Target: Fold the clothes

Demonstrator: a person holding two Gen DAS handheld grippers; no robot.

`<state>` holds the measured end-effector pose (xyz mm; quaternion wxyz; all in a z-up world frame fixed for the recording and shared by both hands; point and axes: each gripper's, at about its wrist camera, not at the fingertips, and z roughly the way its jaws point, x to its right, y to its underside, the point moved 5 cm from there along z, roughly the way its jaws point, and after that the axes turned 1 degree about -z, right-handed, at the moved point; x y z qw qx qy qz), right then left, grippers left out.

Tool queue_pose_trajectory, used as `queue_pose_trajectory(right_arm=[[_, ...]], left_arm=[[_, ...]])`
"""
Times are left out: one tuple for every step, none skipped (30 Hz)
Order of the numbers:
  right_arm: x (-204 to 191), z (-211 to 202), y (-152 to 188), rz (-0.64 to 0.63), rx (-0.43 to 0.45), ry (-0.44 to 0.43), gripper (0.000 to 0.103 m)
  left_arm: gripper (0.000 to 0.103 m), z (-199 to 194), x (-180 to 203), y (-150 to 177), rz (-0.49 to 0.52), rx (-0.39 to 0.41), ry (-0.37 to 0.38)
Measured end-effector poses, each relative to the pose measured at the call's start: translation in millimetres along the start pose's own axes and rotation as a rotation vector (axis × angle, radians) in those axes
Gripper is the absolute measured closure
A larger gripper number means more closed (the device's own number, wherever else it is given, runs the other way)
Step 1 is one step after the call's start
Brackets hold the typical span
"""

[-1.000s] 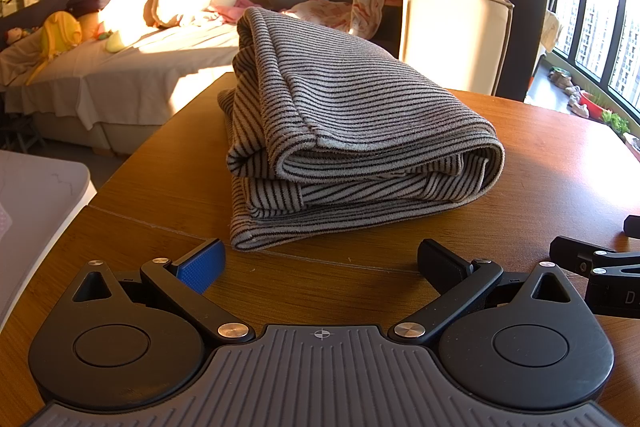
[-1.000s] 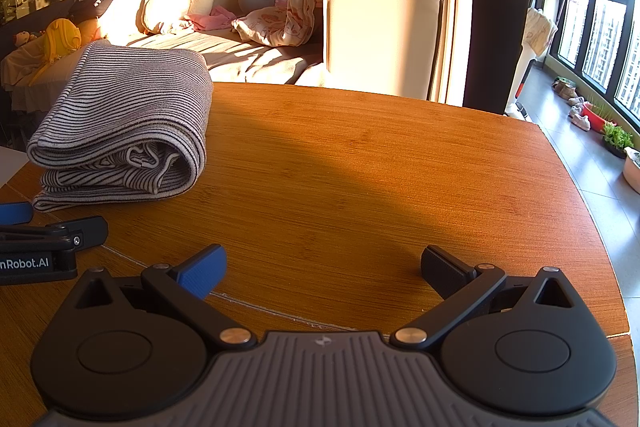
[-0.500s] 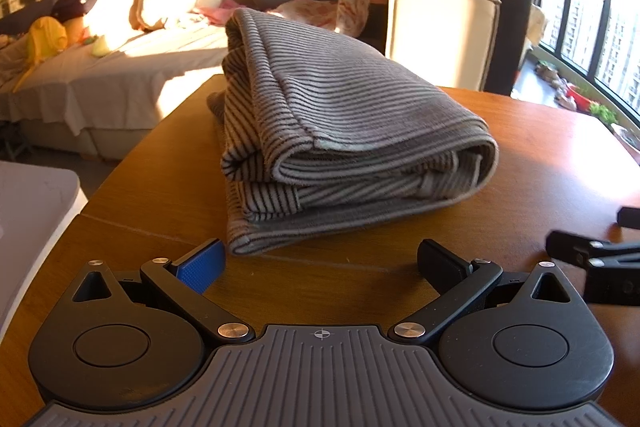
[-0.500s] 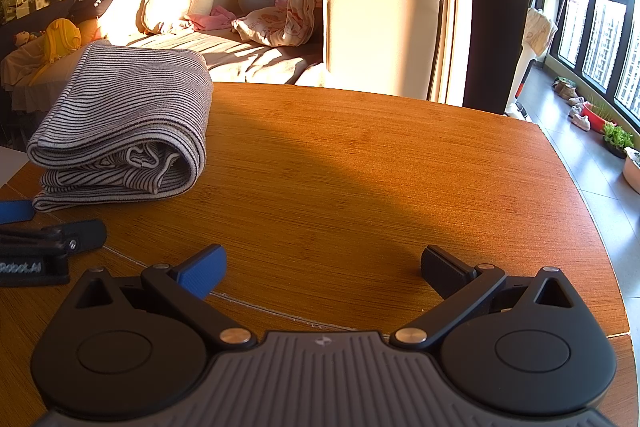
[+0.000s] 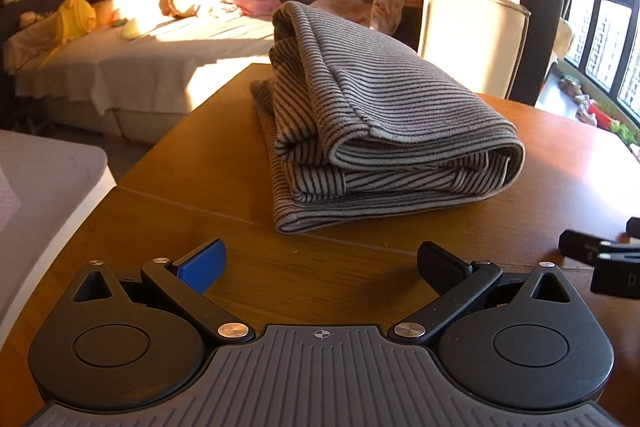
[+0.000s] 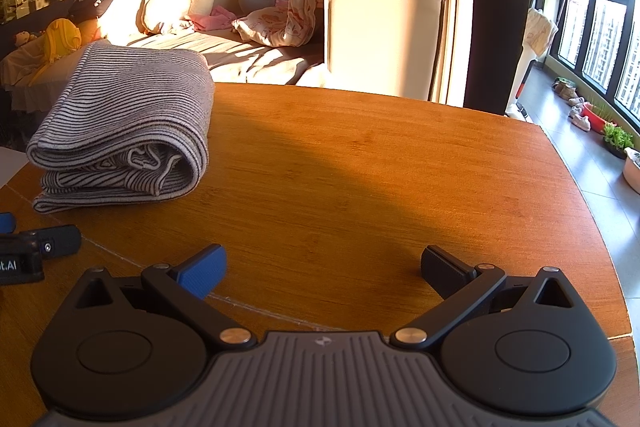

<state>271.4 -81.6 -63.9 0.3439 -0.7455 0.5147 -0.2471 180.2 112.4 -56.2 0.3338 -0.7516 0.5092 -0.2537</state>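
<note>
A grey striped garment (image 5: 372, 131) lies folded in a thick stack on the wooden table (image 5: 200, 251). It also shows at the left of the right wrist view (image 6: 124, 123). My left gripper (image 5: 320, 261) is open and empty, a short way in front of the stack's near edge. My right gripper (image 6: 324, 267) is open and empty over bare table, to the right of the stack. The right gripper's fingers show at the right edge of the left wrist view (image 5: 592, 251). The left gripper's fingers show at the left edge of the right wrist view (image 6: 48, 247).
A sofa bed (image 5: 132, 67) with plush toys and a blanket stands behind the table. A beige cabinet (image 6: 380, 35) stands behind the far edge. A white surface (image 5: 44, 179) lies off the table's left side. The table's right edge (image 6: 592, 219) drops to the floor by the windows.
The left gripper's view has swung, so the folded stack now sits further right and a little farther off. The right gripper has stayed put. Both stay open.
</note>
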Motion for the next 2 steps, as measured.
queue_pose_trajectory(right_arm=[[-2.3, -1.7, 1.2, -0.001, 0.0, -0.001, 0.0], [-4.8, -3.7, 2.7, -0.001, 0.0, -0.001, 0.0]], left_arm=[[0.0, -0.8, -1.2, -0.1, -0.006, 0.005, 0.011], [0.0, -2.3, -2.8, 0.0, -0.014, 0.011, 0.032]])
